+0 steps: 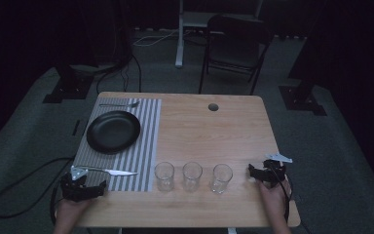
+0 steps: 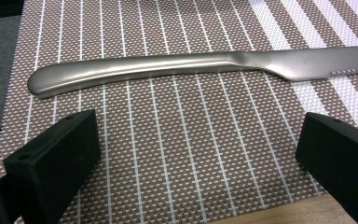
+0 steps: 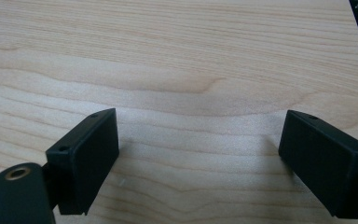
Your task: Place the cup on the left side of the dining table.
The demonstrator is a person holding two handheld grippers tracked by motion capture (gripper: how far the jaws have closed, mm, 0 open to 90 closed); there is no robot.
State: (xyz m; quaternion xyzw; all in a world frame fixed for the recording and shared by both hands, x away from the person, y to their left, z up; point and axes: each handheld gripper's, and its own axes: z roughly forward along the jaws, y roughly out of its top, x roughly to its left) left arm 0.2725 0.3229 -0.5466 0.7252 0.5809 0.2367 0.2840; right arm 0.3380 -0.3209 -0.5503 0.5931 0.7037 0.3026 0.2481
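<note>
A metal knife [image 1: 114,171] [image 2: 186,67] lies flat along the front edge of a striped placemat [image 1: 141,151] [image 2: 177,154]. My left gripper [image 1: 83,187] [image 2: 196,154] rests just in front of the knife's handle, open, with nothing between its jaws. A black plate [image 1: 113,131] sits on the placemat, and a fork [image 1: 119,104] lies beyond it. Three clear glasses [image 1: 164,176] [image 1: 192,175] [image 1: 221,178] stand in a row at the table's front. My right gripper [image 1: 265,173] [image 3: 198,149] sits on bare wood right of the glasses, open and empty.
The wooden table [image 1: 214,131] [image 3: 177,56] has a round cable hole [image 1: 213,107] near its far edge. A folding chair [image 1: 236,46] stands behind the table. Cables [image 1: 24,195] lie on the grey floor at the left.
</note>
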